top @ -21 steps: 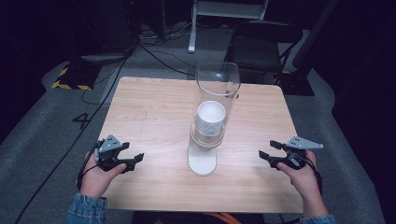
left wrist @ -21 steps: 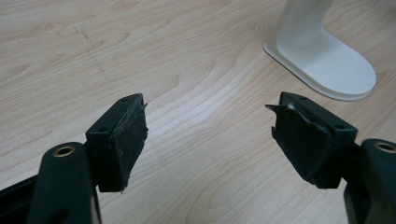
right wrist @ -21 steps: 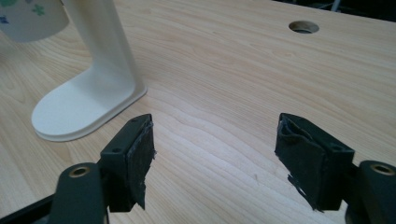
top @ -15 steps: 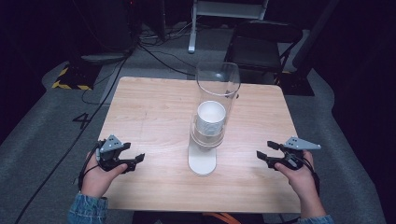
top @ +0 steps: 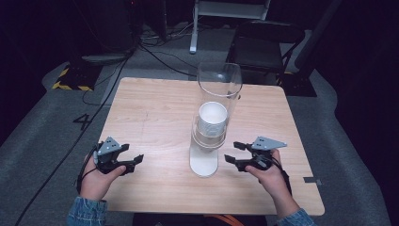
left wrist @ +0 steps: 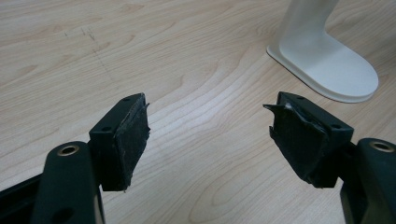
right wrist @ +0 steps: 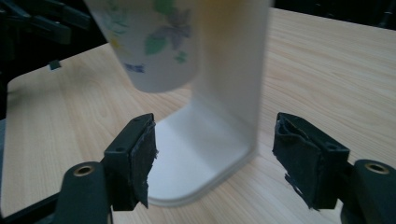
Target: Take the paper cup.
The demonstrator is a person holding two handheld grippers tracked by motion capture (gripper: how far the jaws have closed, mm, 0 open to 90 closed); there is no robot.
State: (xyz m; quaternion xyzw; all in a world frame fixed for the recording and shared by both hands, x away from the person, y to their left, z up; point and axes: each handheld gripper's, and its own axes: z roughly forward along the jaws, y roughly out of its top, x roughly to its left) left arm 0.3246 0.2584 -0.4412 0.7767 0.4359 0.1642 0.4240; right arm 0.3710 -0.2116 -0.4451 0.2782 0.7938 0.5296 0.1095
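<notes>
From the high view, you hold the left tool low over the near left part of the wooden table, its jaws spread and pointing toward the middle. Your right tool sits near the right front, jaws also spread, aimed at the white stand. That stand rises at the table's centre, between your two tools, and carries a clear tube with a paper cup showing inside it. Beyond the table, cables cross the grey floor.

In the left gripper view, your left tool is spread wide over bare table, holding nothing. The stand's flat base lies ahead and to the right, apart from the pads.

In the right gripper view, your right tool is spread wide and empty, with the stand's upright and base just ahead between the jaws. A cup with a floral print hangs above the base.
</notes>
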